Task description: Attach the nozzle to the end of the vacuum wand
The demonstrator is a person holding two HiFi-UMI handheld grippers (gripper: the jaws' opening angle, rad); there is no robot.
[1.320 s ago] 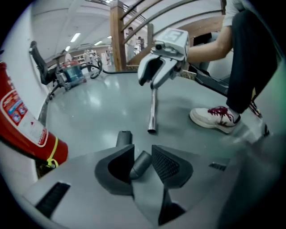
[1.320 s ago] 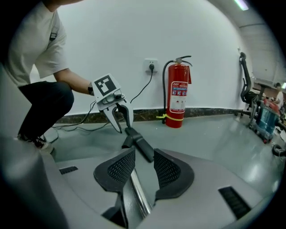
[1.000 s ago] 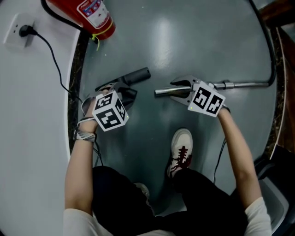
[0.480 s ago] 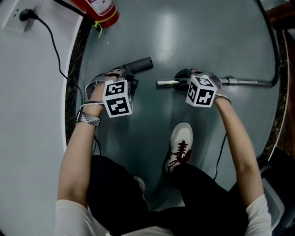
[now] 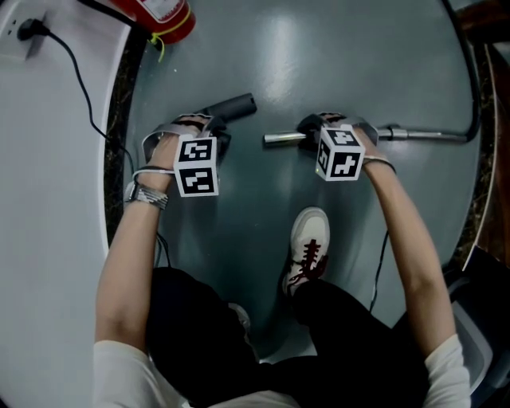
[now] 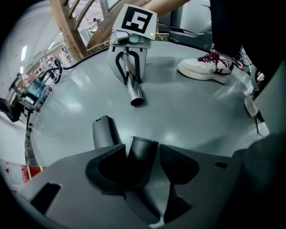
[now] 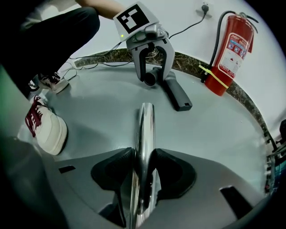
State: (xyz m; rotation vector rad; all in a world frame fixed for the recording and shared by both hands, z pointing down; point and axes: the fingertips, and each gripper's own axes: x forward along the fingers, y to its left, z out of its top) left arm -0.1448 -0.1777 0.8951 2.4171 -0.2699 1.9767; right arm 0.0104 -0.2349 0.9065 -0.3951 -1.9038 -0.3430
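The dark grey nozzle [image 5: 239,105] lies on the grey floor, flat tip pointing away from me. My left gripper [image 5: 213,137] points steeply down over its round end. In the left gripper view the jaws [image 6: 142,154] stand open astride that end [image 6: 143,150], with a gap on the right side. The chrome wand [image 5: 283,138] lies to the right, its open end facing the nozzle. My right gripper [image 5: 312,134] stands over it; its jaws [image 7: 142,167] are open and flank the tube [image 7: 145,129] closely. A short stretch of bare floor separates nozzle and wand.
A red fire extinguisher [image 5: 163,12] stands at the wall, top left. A black cable [image 5: 80,80] runs from a wall socket [image 5: 24,32]. My white shoe [image 5: 307,247] rests on the floor just behind the wand. A dark hose [image 5: 476,88] curves along the right.
Both grippers have sunk toward the floor and rolled upright. The left now straddles the nozzle's round end and the right straddles the wand.
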